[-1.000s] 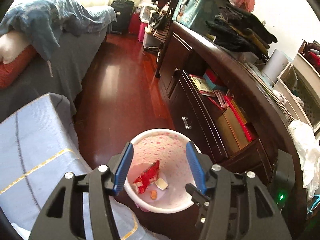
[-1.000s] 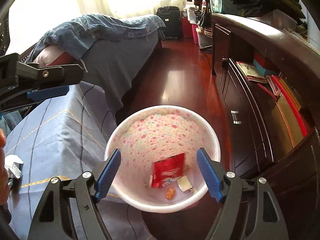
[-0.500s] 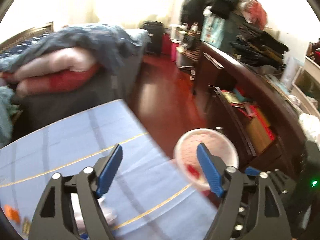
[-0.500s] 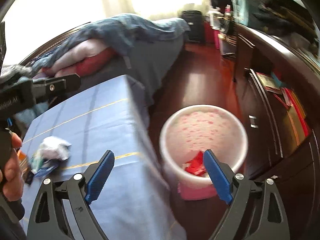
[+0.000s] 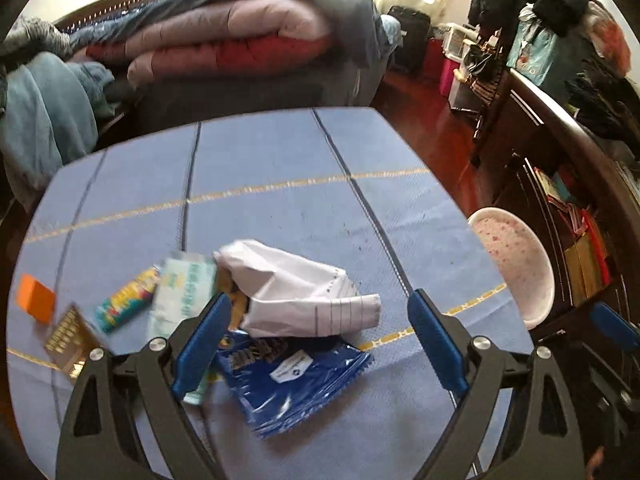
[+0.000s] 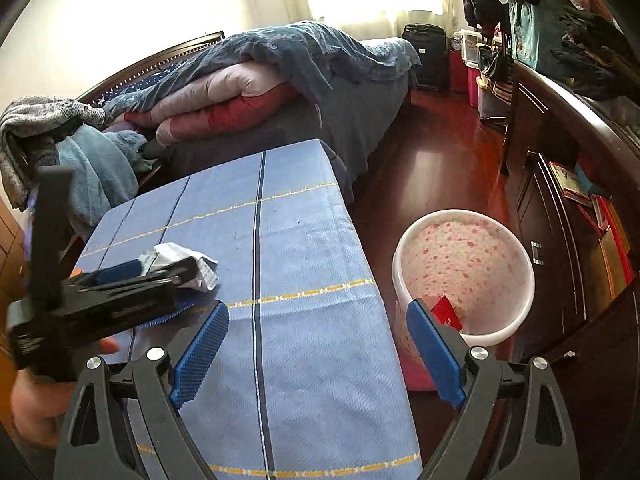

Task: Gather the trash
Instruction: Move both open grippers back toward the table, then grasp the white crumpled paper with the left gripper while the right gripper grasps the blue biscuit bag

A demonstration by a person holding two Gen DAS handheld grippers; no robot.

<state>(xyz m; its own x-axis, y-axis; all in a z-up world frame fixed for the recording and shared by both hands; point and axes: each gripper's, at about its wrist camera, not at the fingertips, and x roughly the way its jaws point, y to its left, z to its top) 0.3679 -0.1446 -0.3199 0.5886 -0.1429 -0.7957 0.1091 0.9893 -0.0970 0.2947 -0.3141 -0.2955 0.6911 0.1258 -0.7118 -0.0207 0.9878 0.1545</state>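
On the blue checked tablecloth (image 5: 280,184) lies a heap of trash: a crumpled white paper (image 5: 304,288), a blue foil wrapper (image 5: 288,380), a pale wipes packet (image 5: 184,292), a colourful tube (image 5: 128,300), an orange box (image 5: 36,298) and a gold packet (image 5: 68,340). My left gripper (image 5: 318,304) hovers over the paper and wrapper; its jaws are opening and touch neither. My right gripper (image 6: 318,312) stands open over the cloth's (image 6: 300,240) right edge, empty. The pink-speckled bin (image 6: 464,276) on the floor holds a red wrapper (image 6: 446,312). The left gripper (image 6: 160,274) shows beside the white paper (image 6: 176,256).
A bed with folded quilts (image 6: 240,92) stands behind the table. A dark wooden sideboard (image 6: 560,184) with books runs along the right, close to the bin (image 5: 516,264). Red wooden floor (image 6: 432,168) lies between. A hand (image 6: 36,400) holds the left gripper.
Both views have swung from above the bin leftwards to the table. The left jaws have spread wider, and the trash heap now lies under the left gripper.
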